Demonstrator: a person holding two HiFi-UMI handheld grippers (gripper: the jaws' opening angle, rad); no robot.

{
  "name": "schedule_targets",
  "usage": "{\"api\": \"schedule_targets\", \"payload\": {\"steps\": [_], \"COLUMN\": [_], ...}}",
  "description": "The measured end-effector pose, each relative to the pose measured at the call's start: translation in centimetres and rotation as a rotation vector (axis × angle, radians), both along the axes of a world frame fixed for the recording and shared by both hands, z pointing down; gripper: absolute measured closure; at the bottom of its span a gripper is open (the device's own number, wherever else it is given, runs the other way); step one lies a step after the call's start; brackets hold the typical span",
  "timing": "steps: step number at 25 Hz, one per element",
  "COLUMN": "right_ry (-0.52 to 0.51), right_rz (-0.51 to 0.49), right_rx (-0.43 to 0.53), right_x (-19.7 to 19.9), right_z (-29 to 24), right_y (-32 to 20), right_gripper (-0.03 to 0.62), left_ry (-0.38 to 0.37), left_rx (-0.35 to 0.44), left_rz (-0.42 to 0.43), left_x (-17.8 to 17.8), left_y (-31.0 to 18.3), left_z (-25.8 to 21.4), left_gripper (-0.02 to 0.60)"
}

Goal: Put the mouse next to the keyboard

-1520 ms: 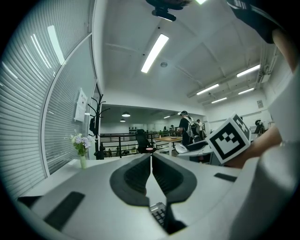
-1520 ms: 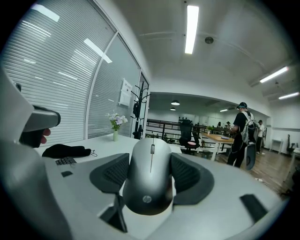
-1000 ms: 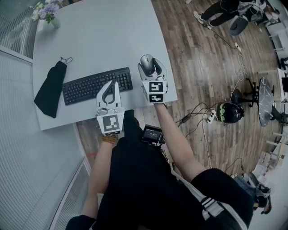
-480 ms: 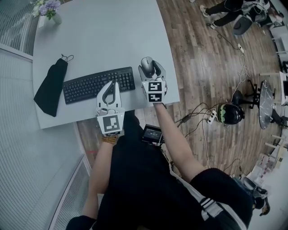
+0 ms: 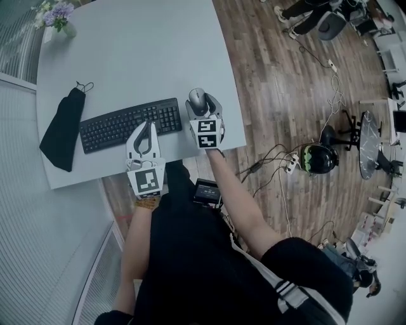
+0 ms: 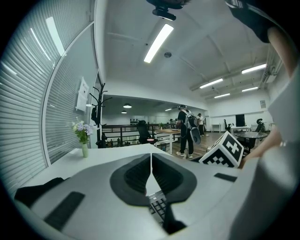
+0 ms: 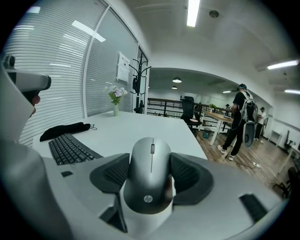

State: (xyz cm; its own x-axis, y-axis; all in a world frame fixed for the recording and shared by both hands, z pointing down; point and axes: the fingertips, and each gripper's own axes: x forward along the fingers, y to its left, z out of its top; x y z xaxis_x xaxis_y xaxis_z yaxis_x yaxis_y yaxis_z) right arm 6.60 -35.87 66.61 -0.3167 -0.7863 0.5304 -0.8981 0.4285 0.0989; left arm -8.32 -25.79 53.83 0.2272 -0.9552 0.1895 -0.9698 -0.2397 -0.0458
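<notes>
Gripping rounded silver plastic mouse [image 7: 150, 173] in right claw [image 5: 202, 102], just beside black rectangular keyboard [image 5: 120, 125]; left claw [image 5: 146, 125] clenched, empty.

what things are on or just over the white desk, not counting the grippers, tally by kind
keyboard: 1
mouse: 1
black drawstring pouch: 1
vase of flowers: 1
total: 4
</notes>
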Motion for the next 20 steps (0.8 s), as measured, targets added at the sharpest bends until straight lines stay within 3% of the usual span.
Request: {"api": "schedule_targets", "payload": {"steps": [20], "right_ry": [0.048], "right_rz": [0.017], "right_rx": [-0.145], "right_x": [1.1], "right_z": [6.1], "right_y": [0.8], "right_gripper": [0.316], "left_ry": [-0.011], "left_rx": [-0.036], "left_rz": [0.011], "left_x": [0.0], "left_y": [-0.2], "left_z": [1.7], "left_gripper": [0.565]}}
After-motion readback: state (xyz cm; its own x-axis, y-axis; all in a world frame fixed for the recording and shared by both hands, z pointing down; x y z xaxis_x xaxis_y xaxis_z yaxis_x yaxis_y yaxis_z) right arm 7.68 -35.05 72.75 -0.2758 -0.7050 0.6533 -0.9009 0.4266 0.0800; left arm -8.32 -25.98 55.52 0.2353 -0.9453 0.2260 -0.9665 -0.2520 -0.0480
